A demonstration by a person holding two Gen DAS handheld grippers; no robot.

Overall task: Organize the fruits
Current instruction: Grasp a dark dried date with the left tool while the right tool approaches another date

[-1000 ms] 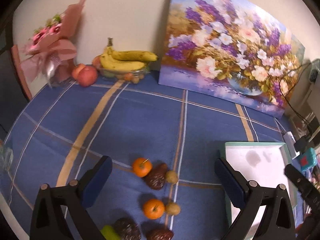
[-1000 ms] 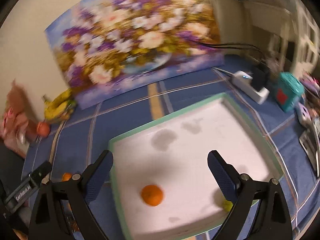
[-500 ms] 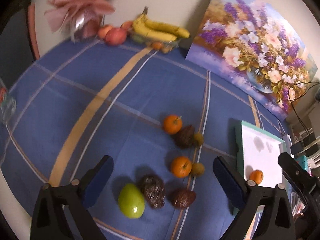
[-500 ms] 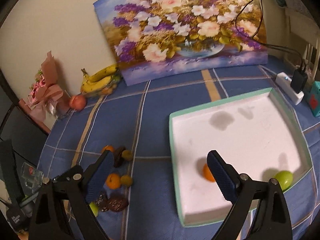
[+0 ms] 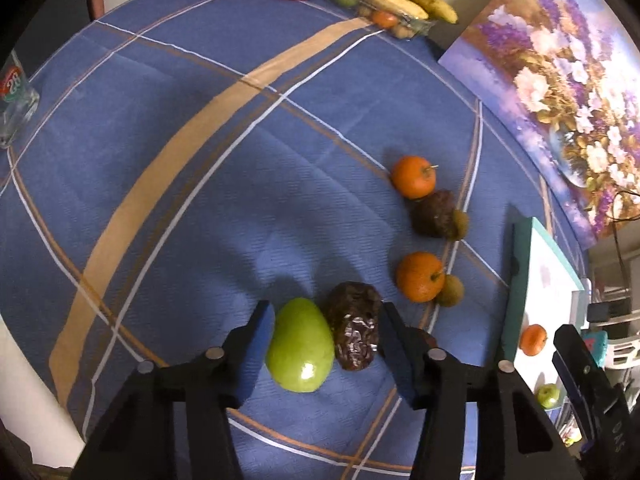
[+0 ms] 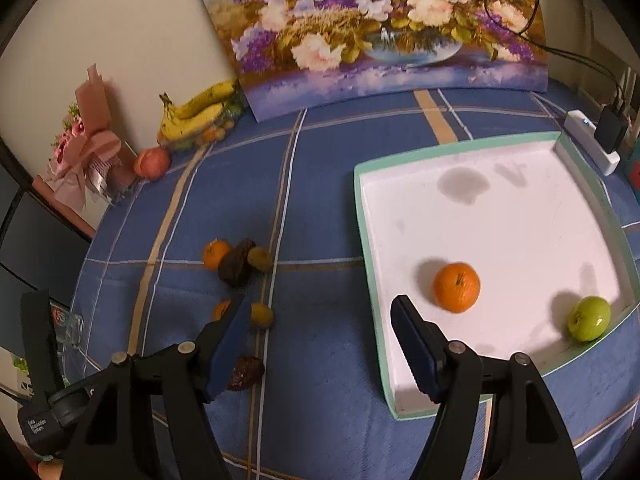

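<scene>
A smooth green egg-shaped fruit (image 5: pixel 300 350) and a wrinkled dark brown fruit (image 5: pixel 355 332) lie touching on the blue plaid tablecloth (image 5: pixel 168 208), between the left gripper (image 5: pixel 326 344) whose jaws have just been closing; contact is unclear. The right gripper (image 6: pixel 318 340), also narrowing, holds nothing and hides part of an orange (image 6: pixel 221 309). The white teal-rimmed tray (image 6: pixel 360 216) holds another orange (image 6: pixel 457 287) and a green apple (image 6: pixel 589 318).

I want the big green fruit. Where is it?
In the left wrist view, the big green fruit lies on the blue tablecloth between the left gripper's fingers, touching a dark wrinkled fruit.
</scene>
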